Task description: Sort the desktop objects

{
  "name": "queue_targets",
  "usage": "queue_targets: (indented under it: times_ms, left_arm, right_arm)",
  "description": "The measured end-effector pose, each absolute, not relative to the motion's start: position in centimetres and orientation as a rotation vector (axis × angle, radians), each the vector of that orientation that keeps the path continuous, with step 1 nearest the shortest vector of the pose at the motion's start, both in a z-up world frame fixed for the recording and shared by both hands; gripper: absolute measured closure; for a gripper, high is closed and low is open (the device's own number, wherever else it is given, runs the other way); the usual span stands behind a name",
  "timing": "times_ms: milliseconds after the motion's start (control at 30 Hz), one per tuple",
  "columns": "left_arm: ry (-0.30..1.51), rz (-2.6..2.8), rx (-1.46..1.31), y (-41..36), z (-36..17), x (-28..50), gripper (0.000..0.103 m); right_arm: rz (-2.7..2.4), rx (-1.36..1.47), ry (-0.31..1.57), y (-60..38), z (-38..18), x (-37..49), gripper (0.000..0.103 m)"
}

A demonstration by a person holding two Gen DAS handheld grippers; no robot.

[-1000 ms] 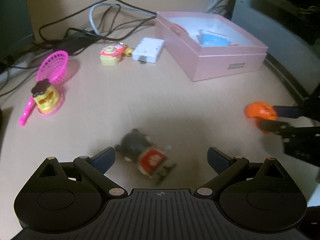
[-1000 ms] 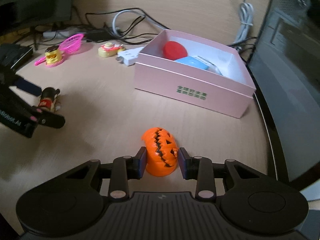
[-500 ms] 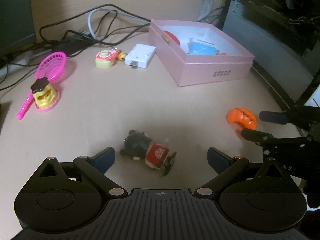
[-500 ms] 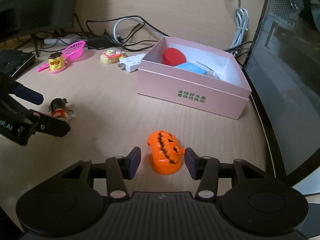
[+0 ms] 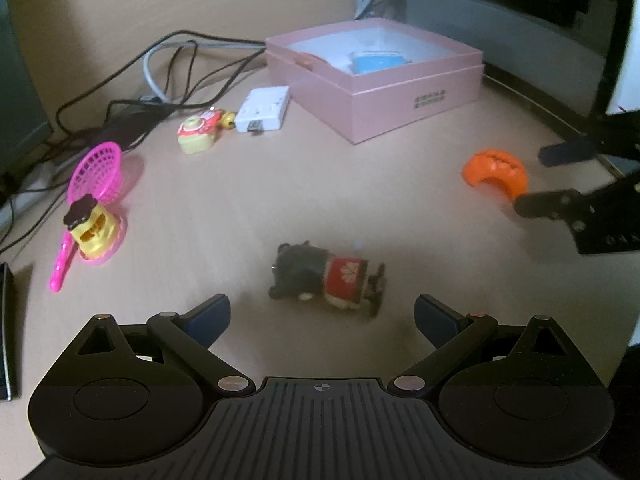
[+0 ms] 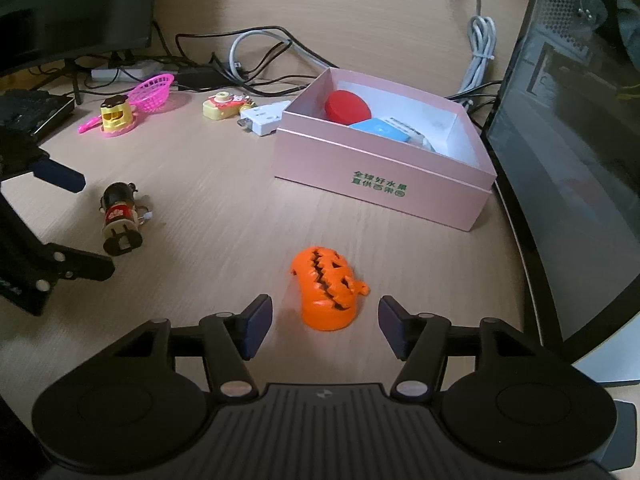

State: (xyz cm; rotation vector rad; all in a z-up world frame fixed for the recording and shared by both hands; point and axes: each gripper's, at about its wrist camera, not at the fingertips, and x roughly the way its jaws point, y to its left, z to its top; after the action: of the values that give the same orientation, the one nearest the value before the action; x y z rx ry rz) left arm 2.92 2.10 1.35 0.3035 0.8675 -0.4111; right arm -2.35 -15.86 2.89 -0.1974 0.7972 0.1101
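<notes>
An orange pumpkin toy [image 6: 326, 290] lies tipped on the desk between the wide-apart fingers of my right gripper [image 6: 326, 326], which is open and empty. It also shows in the left wrist view [image 5: 494, 172]. A black bear wind-up toy [image 5: 326, 278] with a red body lies on its side just ahead of my left gripper [image 5: 322, 316], which is open and empty. The toy also shows in the right wrist view [image 6: 120, 220]. An open pink box [image 6: 380, 184] holds a red lid [image 6: 347, 107] and a blue packet [image 6: 380, 128].
A pink basket [image 5: 96, 172], a yellow toy on a pink scoop [image 5: 90, 232], a small yellow-red toy [image 5: 200, 134] and a white adapter [image 5: 264, 109] lie at the far left. Cables [image 5: 160, 64] run behind. A dark monitor [image 6: 568, 152] stands at the right.
My right gripper has opened and let go of the pumpkin toy, which has tipped over on the desk. Both grippers have drawn back a little from their toys.
</notes>
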Motion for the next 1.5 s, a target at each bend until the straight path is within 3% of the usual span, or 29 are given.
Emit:
queue_targets:
  times_ms: [133, 200, 267, 567, 733, 1167, 1500]
  left_arm:
    - [0.861, -0.409, 0.259, 1.9, 1.2, 4.2, 0.008]
    - [0.866, -0.41, 0.259, 1.4, 1.0, 4.7, 0.026]
    - [0.875, -0.409, 0.252, 1.1, 0.9, 4.9, 0.032]
    - [0.898, -0.416, 0.204, 1.1, 1.8, 3.0, 0.033]
    - [0.908, -0.416, 0.188, 1.0, 1.9, 2.2, 0.033]
    - [0.908, -0.411, 0.16, 1.2, 2.5, 2.0, 0.033]
    - [0.687, -0.457, 0.196, -0.7, 9.9, 5.7, 0.033]
  right_arm:
    - [0.143, -0.195, 0.802, -15.6, 2.7, -2.0, 0.044]
    - [0.157, -0.187, 0.809, -15.6, 2.6, -1.6, 0.044]
    - [0.163, -0.182, 0.819, -15.6, 2.3, -0.9, 0.043]
    - [0.196, -0.122, 0.855, -16.1, 1.4, 2.2, 0.044]
    - [0.215, -0.124, 0.854, -16.1, 1.7, 3.0, 0.069]
    - [0.255, -0.169, 0.852, -16.6, 3.8, 1.5, 0.069]
    - [0.181, -0.172, 0.629, -20.8, 14.0, 2.0, 0.069]
